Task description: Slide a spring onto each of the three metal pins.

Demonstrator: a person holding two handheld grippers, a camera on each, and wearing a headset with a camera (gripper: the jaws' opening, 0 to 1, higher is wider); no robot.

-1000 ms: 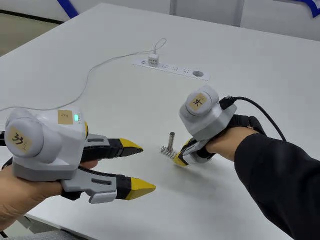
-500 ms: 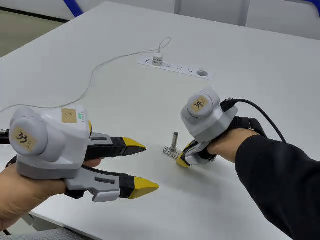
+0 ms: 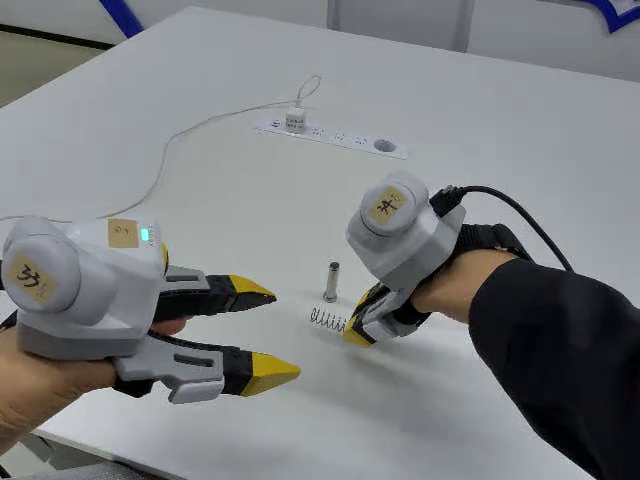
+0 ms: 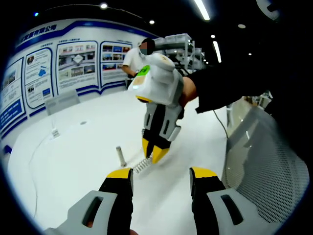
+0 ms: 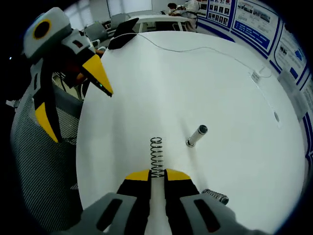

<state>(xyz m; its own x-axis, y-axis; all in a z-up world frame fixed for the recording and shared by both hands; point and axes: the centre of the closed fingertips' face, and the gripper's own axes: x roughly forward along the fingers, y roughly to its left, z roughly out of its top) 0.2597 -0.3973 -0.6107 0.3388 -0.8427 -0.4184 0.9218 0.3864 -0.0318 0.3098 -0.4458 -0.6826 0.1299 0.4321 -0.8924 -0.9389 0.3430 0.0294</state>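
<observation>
Spring (image 3: pixel 326 320) pinched at one end beside the upright pin (image 3: pixel 331 281)
The right gripper (image 3: pixel 358 331) gripped it low over the desk (image 3: pixel 480 150); its free end needed lifting and centring over the pin top. The left gripper (image 3: pixel 283 332) hung open, well apart.

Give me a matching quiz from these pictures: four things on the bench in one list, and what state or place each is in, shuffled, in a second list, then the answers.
Things:
1. spring
2. metal pin
3. left gripper
4. power strip

States or places:
A. jaws open, holding nothing
B. lying flat, farthest from both grippers
C. pinched at one end by the right gripper
D. standing upright, with no spring on it

Pairs: 1-C, 2-D, 3-A, 4-B
</observation>
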